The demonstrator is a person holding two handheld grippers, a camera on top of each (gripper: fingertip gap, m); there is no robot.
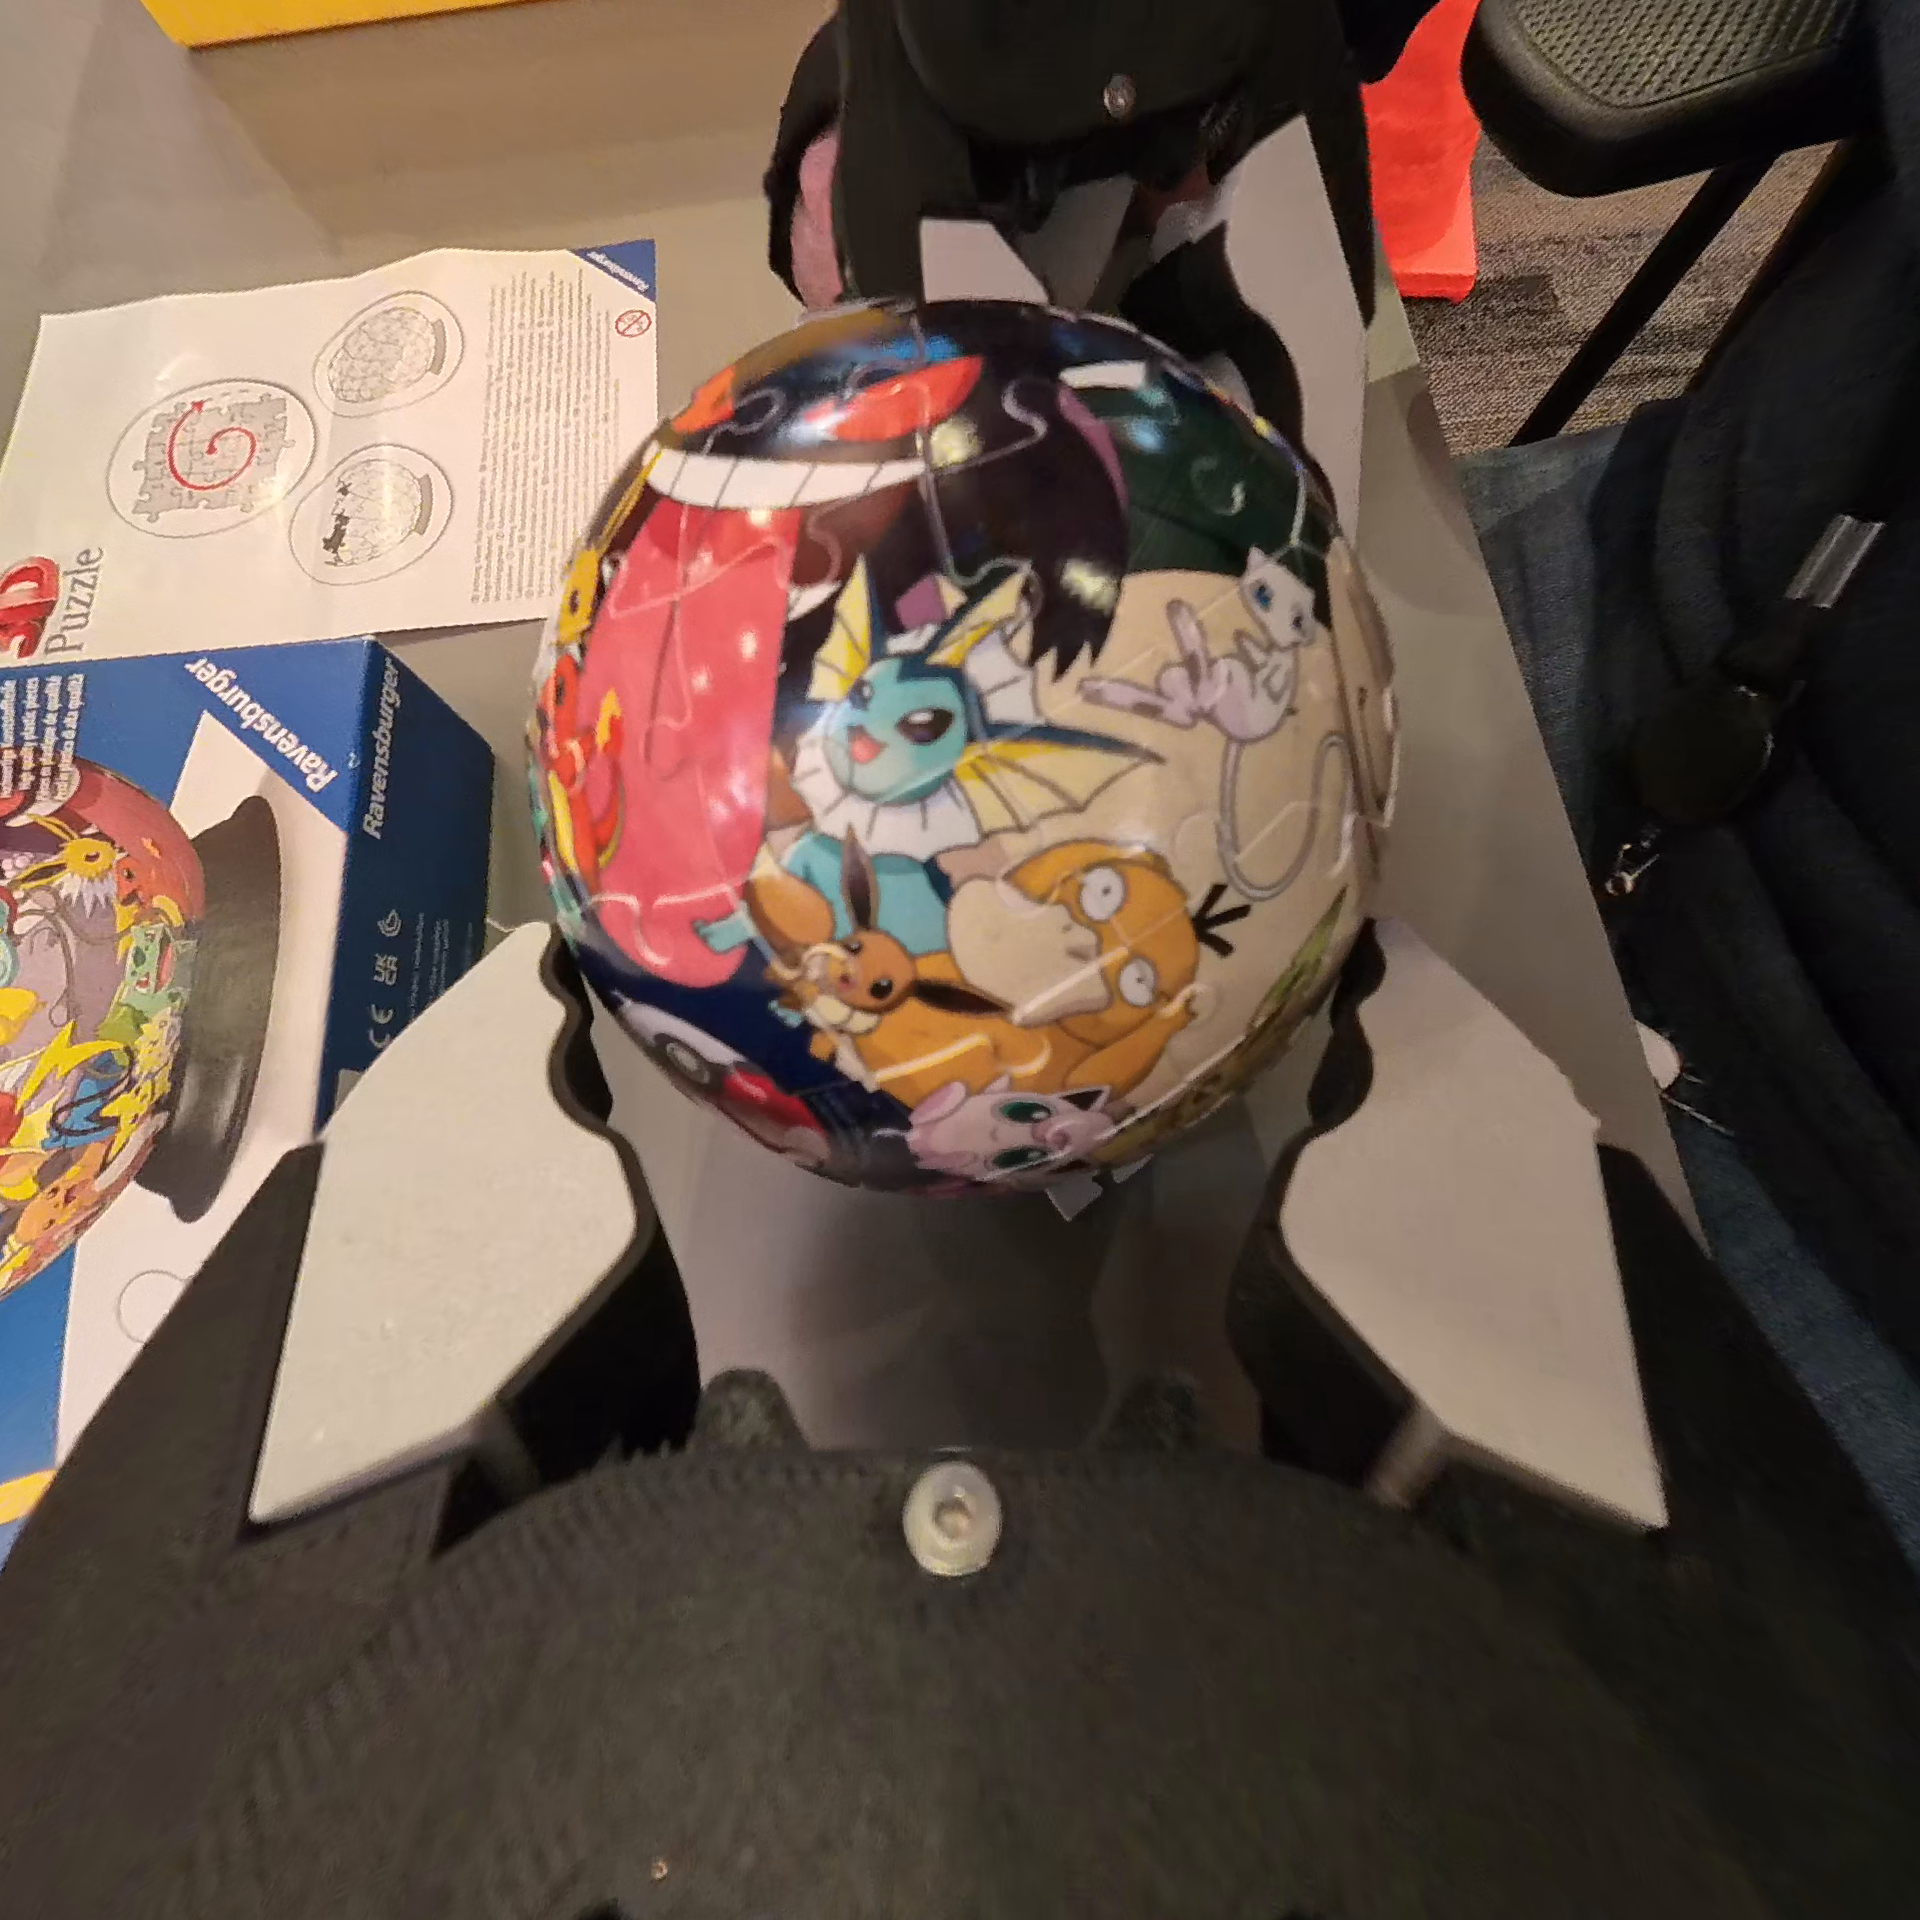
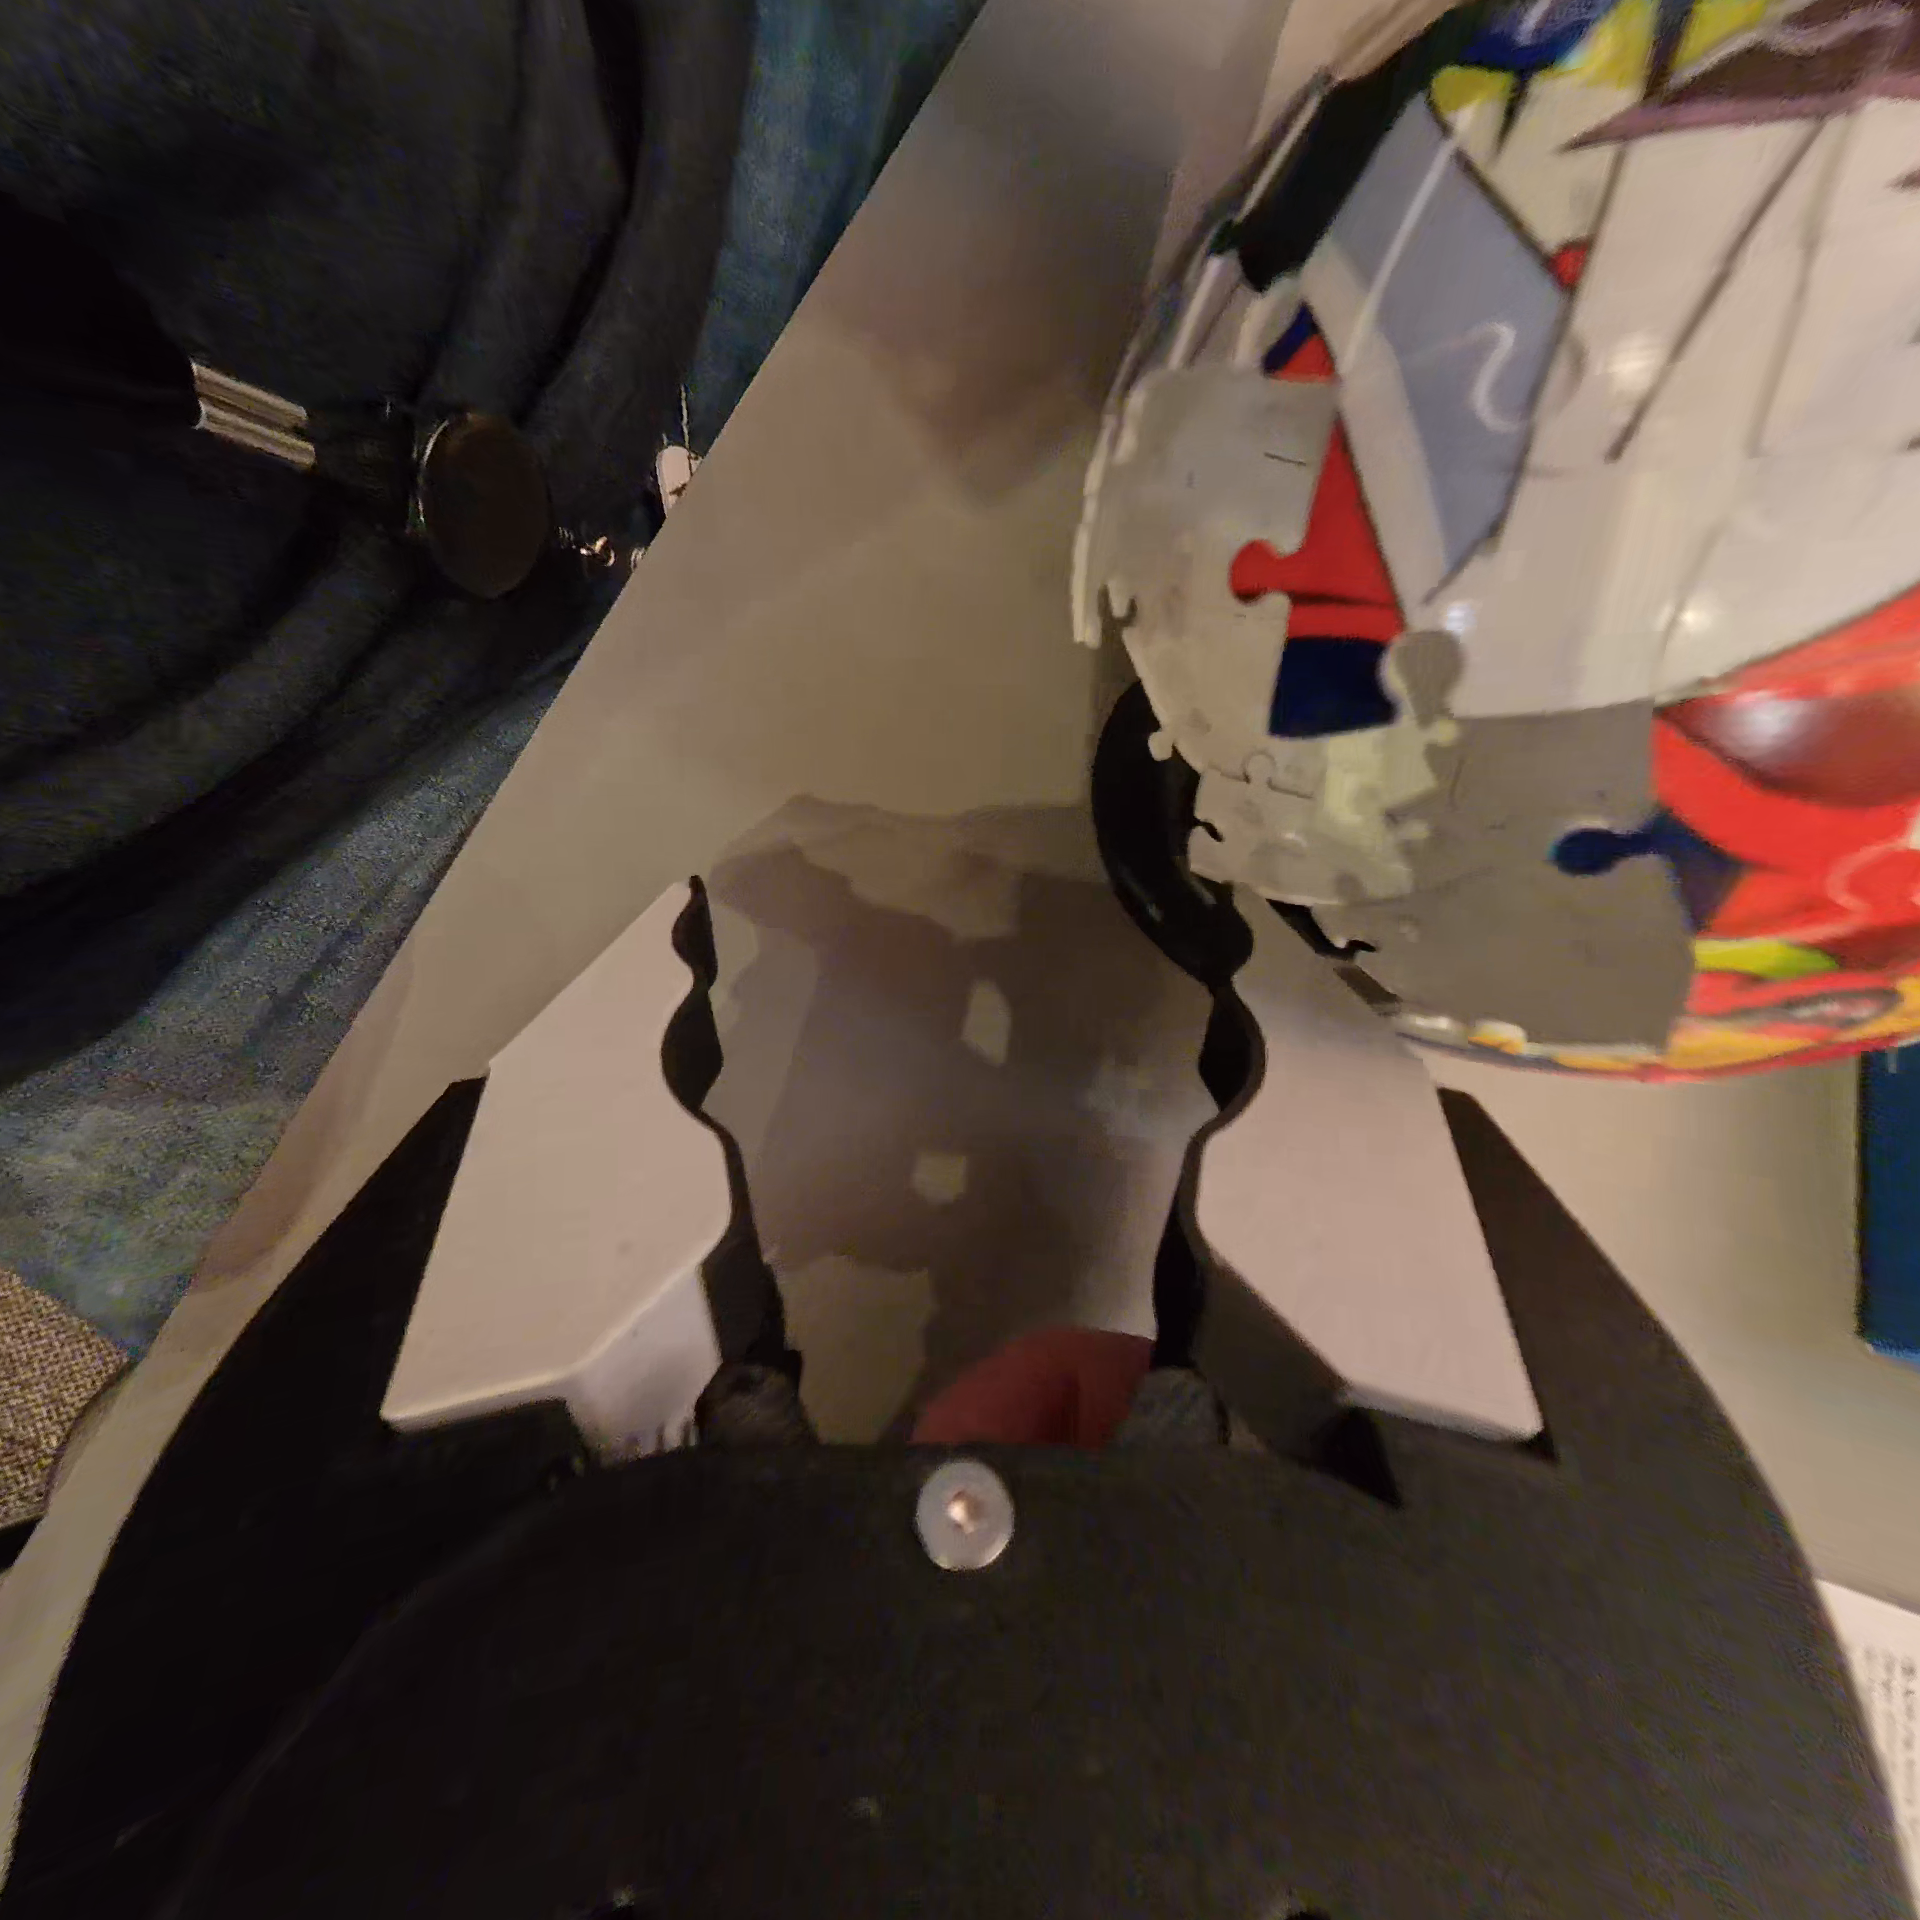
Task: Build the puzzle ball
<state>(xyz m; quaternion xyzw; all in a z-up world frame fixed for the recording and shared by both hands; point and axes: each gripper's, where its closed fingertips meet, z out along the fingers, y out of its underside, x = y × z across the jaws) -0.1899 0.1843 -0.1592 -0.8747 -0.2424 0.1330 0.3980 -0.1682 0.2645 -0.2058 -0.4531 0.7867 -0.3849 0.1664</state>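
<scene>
Where jaws meet puzzle ball [image 1: 961,748], unclear.

An office-like room: a smooth grey bench [image 1: 1496,727], grey woven carpet [image 1: 1538,312] beyond its far-right edge, and a black mesh office chair [image 1: 1642,94] near the far-right corner.

The right claw [image 2: 966,935] is hanging over the pale bench [image 2: 831,644] with its jaws parted and nothing between them. The puzzle ball [image 2: 1558,468] is sitting up and to the right, grey unprinted pieces showing along its near edge, just beside the right fingertip [image 2: 1231,997]. Dark blue fabric [image 2: 312,520] is lying past the bench edge at left.
</scene>
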